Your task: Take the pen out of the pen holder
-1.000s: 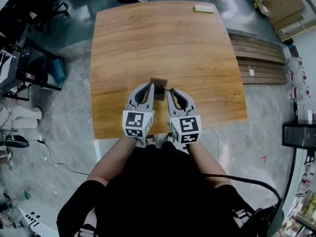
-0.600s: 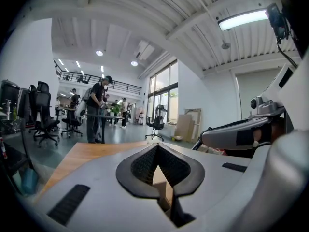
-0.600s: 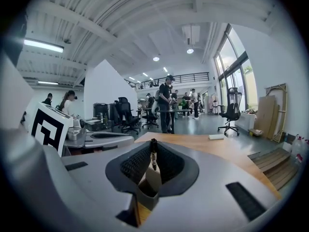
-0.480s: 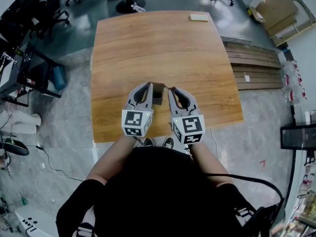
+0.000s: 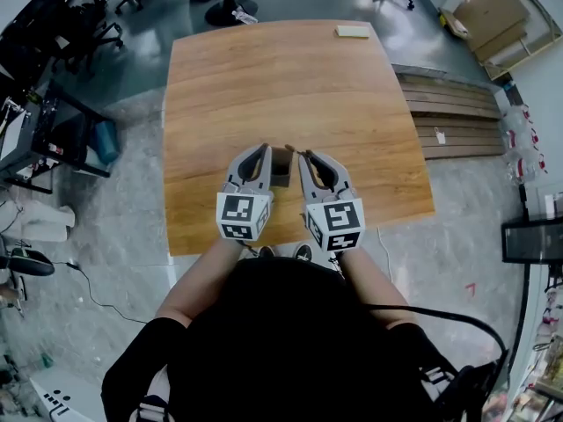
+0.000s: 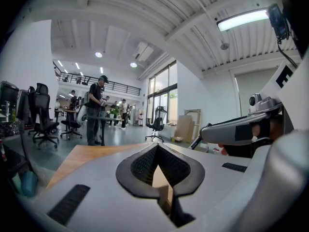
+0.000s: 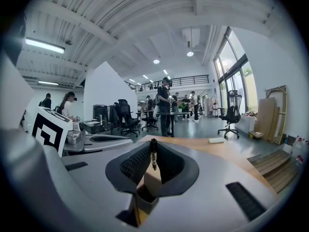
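Note:
A small brown wooden pen holder [image 5: 281, 167] stands near the front of the wooden table [image 5: 290, 77], between my two grippers. My left gripper [image 5: 267, 153] is at its left side, and in the left gripper view [image 6: 157, 149] the jaws are shut on a pale wooden wall of the holder [image 6: 163, 190]. My right gripper [image 5: 298, 155] is at the holder's right. In the right gripper view [image 7: 153, 151] its jaws pinch a thin dark pen [image 7: 153, 159] that hangs tip-down over the open holder [image 7: 146, 191].
A pale flat block [image 5: 353, 31] lies at the table's far edge. Wooden planks [image 5: 457, 112] lie on the floor to the right, and office chairs and desks [image 5: 53, 121] are at the left. People stand far off in the room [image 7: 166, 105].
Both grippers stay at the holder. The right gripper has edged slightly left, closer to it. The head camera has shifted a little.

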`<state>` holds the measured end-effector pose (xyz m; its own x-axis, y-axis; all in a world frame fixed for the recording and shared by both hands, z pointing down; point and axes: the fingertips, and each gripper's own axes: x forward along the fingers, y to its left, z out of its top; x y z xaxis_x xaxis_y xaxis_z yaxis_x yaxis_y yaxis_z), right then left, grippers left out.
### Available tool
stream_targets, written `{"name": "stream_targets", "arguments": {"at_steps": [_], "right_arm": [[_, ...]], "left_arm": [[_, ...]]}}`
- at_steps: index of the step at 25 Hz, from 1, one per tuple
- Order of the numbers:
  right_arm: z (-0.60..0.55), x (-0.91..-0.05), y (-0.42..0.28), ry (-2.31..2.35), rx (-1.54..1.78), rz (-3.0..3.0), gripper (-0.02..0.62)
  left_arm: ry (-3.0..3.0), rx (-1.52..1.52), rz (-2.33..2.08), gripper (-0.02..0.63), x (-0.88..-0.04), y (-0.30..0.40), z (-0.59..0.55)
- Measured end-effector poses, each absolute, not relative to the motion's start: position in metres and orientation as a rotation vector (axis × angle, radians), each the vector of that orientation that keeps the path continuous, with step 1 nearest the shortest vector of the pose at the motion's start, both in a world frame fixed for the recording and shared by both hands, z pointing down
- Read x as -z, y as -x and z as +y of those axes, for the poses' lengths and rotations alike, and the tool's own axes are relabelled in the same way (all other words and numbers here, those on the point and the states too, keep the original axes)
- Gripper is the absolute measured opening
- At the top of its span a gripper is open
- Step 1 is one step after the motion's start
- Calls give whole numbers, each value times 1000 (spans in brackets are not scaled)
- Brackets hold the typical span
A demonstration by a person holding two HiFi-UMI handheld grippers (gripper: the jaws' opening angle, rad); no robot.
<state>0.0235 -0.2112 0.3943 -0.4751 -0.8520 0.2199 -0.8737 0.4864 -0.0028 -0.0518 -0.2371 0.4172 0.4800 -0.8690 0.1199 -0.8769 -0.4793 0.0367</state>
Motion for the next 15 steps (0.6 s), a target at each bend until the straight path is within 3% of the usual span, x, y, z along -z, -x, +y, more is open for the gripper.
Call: {"name": "stream_targets", "arguments": {"at_steps": [15], "right_arm": [[-236, -479, -22, -1394, -360, -2442, 23]], "left_arm": [[-2529, -239, -1506, 0, -476, 47, -263]]}}
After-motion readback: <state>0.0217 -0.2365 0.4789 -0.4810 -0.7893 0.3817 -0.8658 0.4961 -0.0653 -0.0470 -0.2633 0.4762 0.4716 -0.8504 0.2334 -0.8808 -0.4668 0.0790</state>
